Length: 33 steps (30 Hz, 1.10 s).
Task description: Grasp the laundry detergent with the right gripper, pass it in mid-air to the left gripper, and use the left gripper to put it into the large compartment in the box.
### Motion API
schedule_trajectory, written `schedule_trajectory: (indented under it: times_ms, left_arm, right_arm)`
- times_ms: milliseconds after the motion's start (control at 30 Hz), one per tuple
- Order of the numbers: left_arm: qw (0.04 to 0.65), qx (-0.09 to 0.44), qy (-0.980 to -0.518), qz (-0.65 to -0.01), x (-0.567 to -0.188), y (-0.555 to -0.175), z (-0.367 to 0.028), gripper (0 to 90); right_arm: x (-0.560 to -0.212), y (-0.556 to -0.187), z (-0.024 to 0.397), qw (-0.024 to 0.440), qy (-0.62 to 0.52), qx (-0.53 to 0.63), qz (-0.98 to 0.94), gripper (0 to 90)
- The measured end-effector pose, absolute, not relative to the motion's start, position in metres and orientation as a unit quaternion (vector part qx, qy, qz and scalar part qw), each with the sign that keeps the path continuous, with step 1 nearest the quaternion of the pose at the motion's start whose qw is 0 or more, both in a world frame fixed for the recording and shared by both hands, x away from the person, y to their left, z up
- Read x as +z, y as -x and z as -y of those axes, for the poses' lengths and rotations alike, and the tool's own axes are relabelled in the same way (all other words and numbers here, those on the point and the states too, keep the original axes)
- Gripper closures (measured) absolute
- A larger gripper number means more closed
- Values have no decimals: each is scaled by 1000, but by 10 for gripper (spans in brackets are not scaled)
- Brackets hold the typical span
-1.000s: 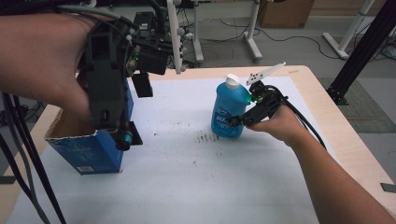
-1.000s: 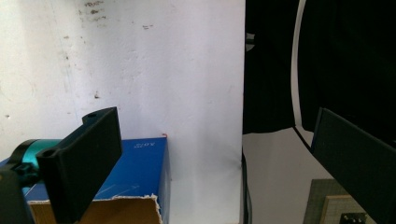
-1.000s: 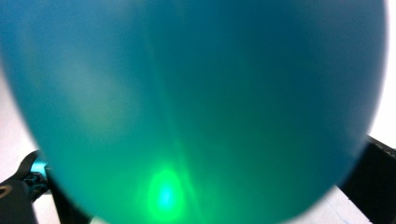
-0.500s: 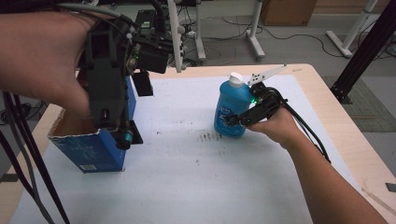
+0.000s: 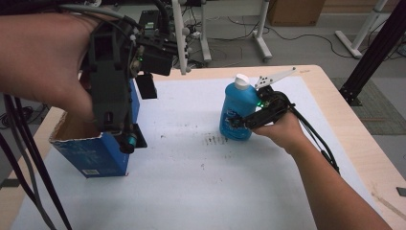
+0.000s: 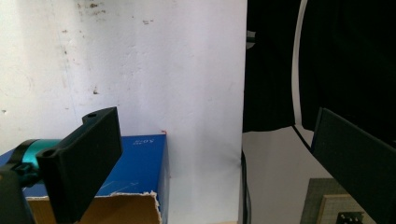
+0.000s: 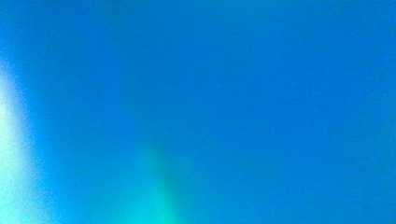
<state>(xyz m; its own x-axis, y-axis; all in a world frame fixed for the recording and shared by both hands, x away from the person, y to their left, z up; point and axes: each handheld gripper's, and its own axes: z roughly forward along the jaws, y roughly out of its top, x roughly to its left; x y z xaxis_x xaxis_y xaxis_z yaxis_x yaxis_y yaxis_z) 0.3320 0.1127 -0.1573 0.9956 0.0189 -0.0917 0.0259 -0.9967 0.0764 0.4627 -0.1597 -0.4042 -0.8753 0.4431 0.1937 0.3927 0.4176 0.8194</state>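
Cardboard comes first at the left: an open-topped blue box (image 5: 98, 151) stands near the table's (image 5: 335, 105) nine o'clock edge on the white sheet (image 5: 191, 182), its torn brown rim facing up. The left gripper (image 5: 125, 139) hangs just over that rim, pointing down; in the left gripper view its jaws stand wide apart with nothing between them, one of them just over the box's (image 6: 140, 163) open top. It looks like the waiting hand, and it does best to hold its place and leave the mouth of the box free.

Further right, about two o'clock from the sheet's centre, the blue bottle (image 5: 238, 108) stands upright, white cap (image 5: 242, 80) on. The right gripper (image 5: 242, 122) reaches in from the four o'clock side at the lower body. Its jaws have just been closing, with the bottle between them — the right gripper view is one blur of blue (image 7: 196, 93), so the body lies hard against that camera. Whether the pads already press on the plastic cannot be told from these pictures.

The step in hand seems to be taking hold of the bottle, probably to carry it toward nine o'clock and into the box. To do it well, the squeeze should finish square across the widest part, low enough that the bottle cannot tip, and firm but not crushing — thin plastic gives. Only then should the lift go straight up.
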Motion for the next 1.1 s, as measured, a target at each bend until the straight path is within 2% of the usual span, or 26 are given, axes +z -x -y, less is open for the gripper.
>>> schedule_trajectory:
  times_ms: [33, 67, 167, 433, 533, 1100]
  left_arm:
    - [40, -46, -998, -13, -158, -332, -113, 21]
    - [40, -46, -998, -14, -158, -332, -112, 22]
    - [40, -47, -998, -15, -158, -332, -112, 21]
    - [38, -46, -998, -14, -158, -333, -113, 22]
    - [39, -46, -998, -14, -158, -333, -114, 22]
    - [38, -46, -998, -17, -159, -334, -114, 22]
  right_arm:
    - [-404, -463, 160, 26, -248, 479, -841, 180]
    - [-404, -462, 159, 28, -242, 483, -841, 237]
    - [-404, -462, 158, 32, -239, 487, -839, 261]
    - [-404, -460, 159, 36, -241, 489, -838, 281]
    - [-404, -460, 160, 35, -239, 492, -836, 327]
    - [-405, -459, 159, 45, -235, 495, -835, 379]
